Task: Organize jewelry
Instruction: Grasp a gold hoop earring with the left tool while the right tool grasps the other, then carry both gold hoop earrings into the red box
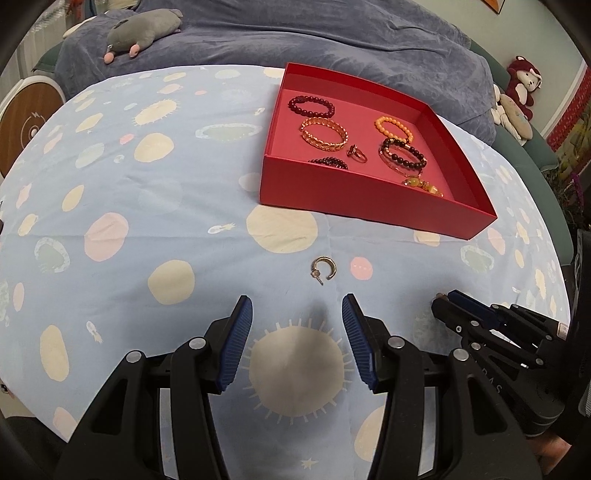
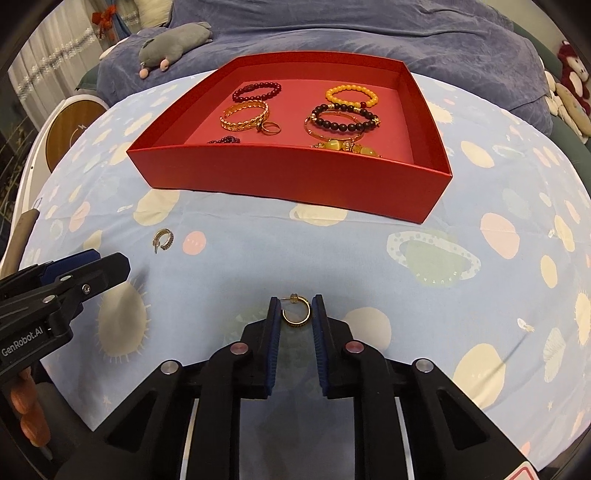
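Note:
A red box (image 1: 369, 199) (image 2: 288, 177) on the patterned cloth holds several bracelets and a ring (image 2: 271, 128). A silver hoop earring (image 1: 324, 268) (image 2: 162, 238) lies on the cloth in front of the box. My left gripper (image 1: 297, 317) (image 2: 92, 266) is open and empty, just short of that earring. My right gripper (image 2: 295, 310) is shut on a gold hoop earring (image 2: 296, 314), pinched between its blue pads just above the cloth. The right gripper also shows in the left wrist view (image 1: 448, 301).
The light blue cloth (image 1: 147, 221) with planet prints covers a round table. A grey plush toy (image 1: 144, 31) lies on the blue blanket behind. More plush toys (image 1: 517, 99) sit at the right. A round wooden-faced object (image 1: 31, 114) stands at the left.

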Tool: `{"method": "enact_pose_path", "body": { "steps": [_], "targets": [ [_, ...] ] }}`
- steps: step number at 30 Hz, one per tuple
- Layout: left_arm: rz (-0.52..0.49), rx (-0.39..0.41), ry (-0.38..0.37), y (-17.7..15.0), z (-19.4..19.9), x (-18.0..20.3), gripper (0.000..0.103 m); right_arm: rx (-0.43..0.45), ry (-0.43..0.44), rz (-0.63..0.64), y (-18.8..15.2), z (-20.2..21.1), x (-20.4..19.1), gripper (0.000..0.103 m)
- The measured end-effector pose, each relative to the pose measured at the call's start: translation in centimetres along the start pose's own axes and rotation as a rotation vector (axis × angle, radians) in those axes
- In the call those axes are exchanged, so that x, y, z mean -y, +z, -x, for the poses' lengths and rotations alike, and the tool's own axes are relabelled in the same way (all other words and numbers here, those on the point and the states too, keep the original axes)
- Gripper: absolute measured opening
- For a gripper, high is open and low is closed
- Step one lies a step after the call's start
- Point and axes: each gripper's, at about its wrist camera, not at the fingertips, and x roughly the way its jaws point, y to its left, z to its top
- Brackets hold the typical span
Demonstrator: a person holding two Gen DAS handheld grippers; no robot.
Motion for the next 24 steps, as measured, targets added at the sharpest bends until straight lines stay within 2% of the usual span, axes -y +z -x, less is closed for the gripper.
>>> {"method": "enact_pose_path", "body": {
  "steps": [11,21,23,24],
  "targets": [
    [-0.013,-0.007,0.003,1.4,-1.8,1.0,0.047,-0.003,0.029,-0.056,0.0,0.4,1.1,0.016],
    [-0.055,-0.001,0.029,2.2,-3.6,1.7,0.039,-0.009,0.038,-0.078,0.5,0.0,1.7,0.016],
    [-0.068,0.004,0.039,2.3,-3.6,1.9,0.031,-0.009,0.038,-0.080,0.5,-0.1,1.6,0.016],
    [-0.075,0.005,0.042,2.2,-3.7,2.0,0.031,-0.008,0.038,-0.079,0.5,-0.1,1.6,0.016]
  ]
}}
